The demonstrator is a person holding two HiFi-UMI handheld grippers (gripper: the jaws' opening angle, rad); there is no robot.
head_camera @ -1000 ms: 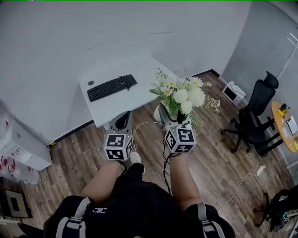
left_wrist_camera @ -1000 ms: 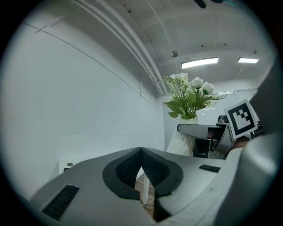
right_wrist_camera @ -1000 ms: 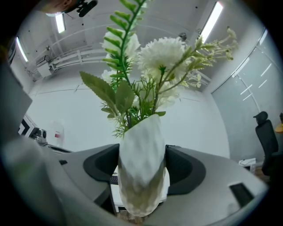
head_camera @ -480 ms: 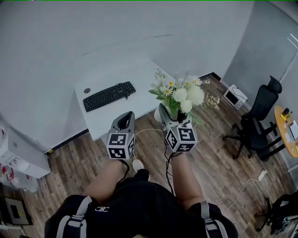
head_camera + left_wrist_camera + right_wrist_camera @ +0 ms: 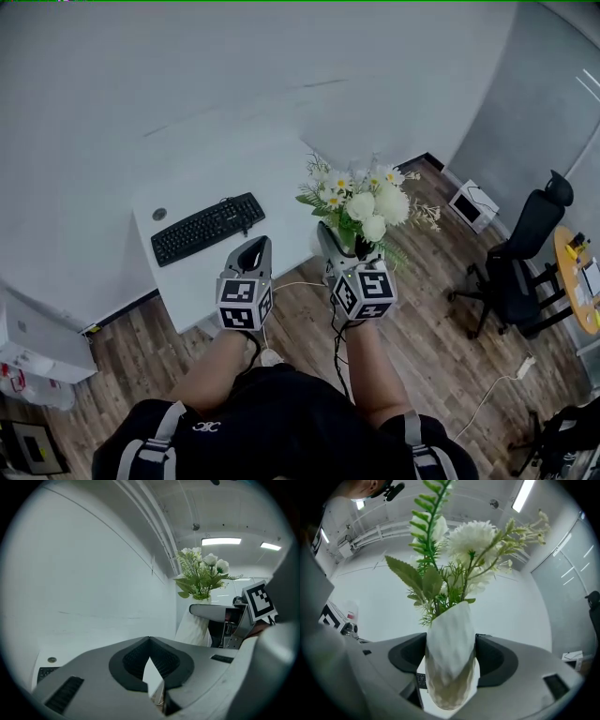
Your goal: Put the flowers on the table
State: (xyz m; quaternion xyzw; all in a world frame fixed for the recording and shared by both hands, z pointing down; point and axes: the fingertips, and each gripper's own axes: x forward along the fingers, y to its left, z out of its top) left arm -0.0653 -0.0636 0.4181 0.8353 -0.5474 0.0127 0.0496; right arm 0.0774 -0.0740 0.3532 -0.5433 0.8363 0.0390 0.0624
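- Only the head view shows the layout: a white table point(image 5: 234, 155) with a keyboard point(image 5: 206, 228) on it, wood floor point(image 5: 422, 328) and a chair point(image 5: 525, 253) well off to the right.
- In that view the flowers point(image 5: 361, 202) stand up from the right gripper point(image 5: 345, 246), near the table's near right corner. Their blooms overlap the table edge and the floor. The vase is almost hidden behind the gripper there.
- The right gripper view shows the grip. The white faceted vase point(image 5: 450, 667) stands upright between the two dark pads, which pinch it on either side, with leaves and blooms rising above.
- The left gripper view shows the vase from the side, with one right jaw lying across it and the marker cube point(image 5: 259, 601) beside it.
- The left gripper point(image 5: 149, 639) has its jaw tips pressed together and holds nothing. It hovers left of the vase, near the keyboard.
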